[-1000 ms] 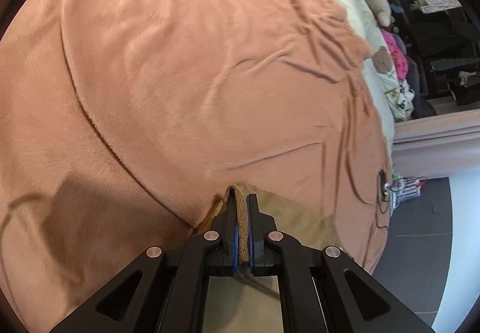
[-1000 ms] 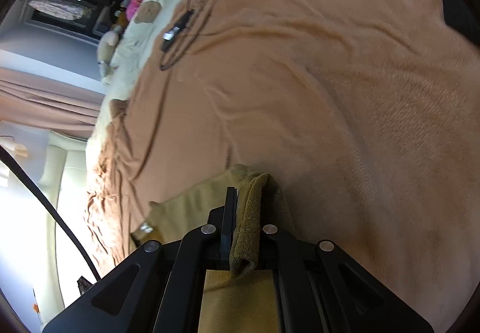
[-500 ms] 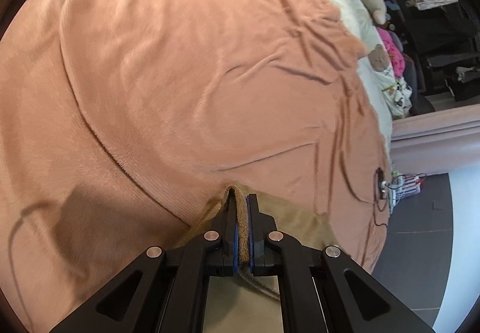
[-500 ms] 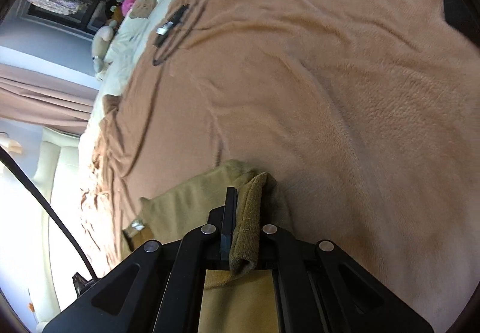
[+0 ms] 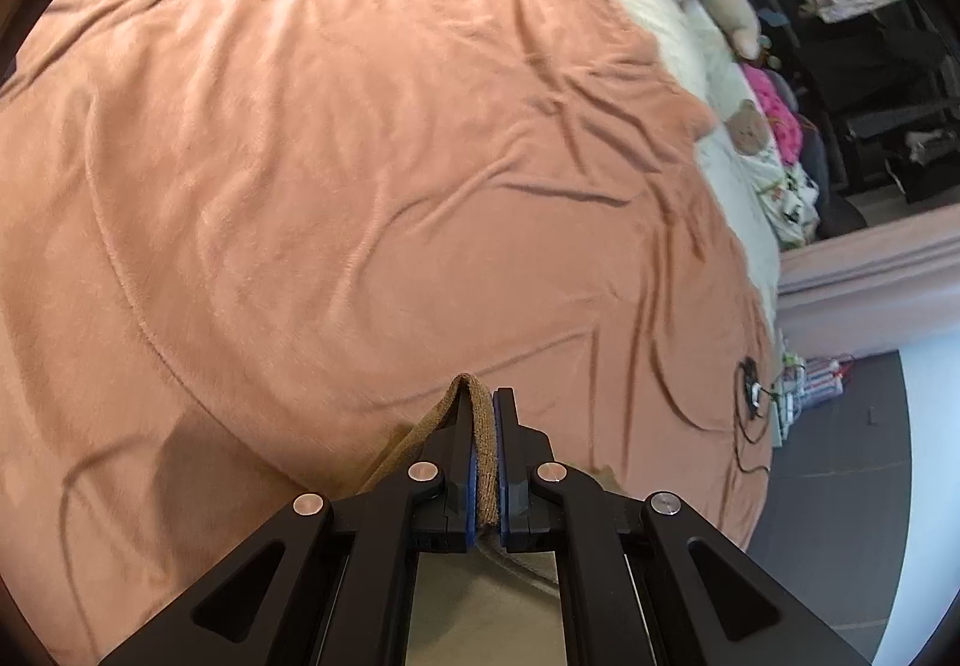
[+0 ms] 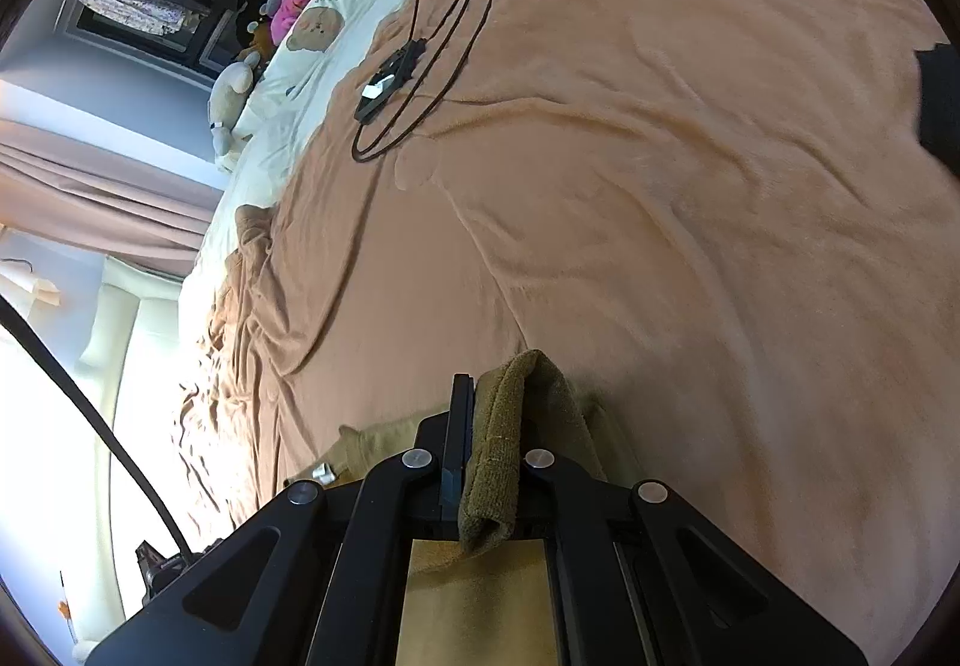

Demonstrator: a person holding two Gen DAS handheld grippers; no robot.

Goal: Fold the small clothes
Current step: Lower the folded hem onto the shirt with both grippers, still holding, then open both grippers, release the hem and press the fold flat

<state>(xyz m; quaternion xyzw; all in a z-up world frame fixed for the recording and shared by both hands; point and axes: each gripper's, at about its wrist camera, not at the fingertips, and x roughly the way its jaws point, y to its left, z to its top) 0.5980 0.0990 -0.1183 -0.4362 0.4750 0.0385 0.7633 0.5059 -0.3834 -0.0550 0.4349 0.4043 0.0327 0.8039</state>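
Note:
A small olive-tan garment (image 5: 483,444) is pinched between the blue pads of my left gripper (image 5: 483,402), which is shut on its ribbed edge. My right gripper (image 6: 489,396) is shut on another thick edge of the same garment (image 6: 501,426). The rest of the cloth hangs below both grippers and trails onto the peach blanket (image 5: 360,156); most of it is hidden under the gripper bodies. Both grippers are held above the bed.
The peach blanket (image 6: 660,156) covers the bed. A black cable with a small device (image 6: 390,78) lies on it toward the pillows. Plush toys and a pink item (image 5: 774,102) lie at the bed's head. The floor (image 5: 840,456) shows past the bed's edge.
Both grippers have lifted and moved over the bed with the garment still held; more of the blanket, the cable and the pillow end is in view.

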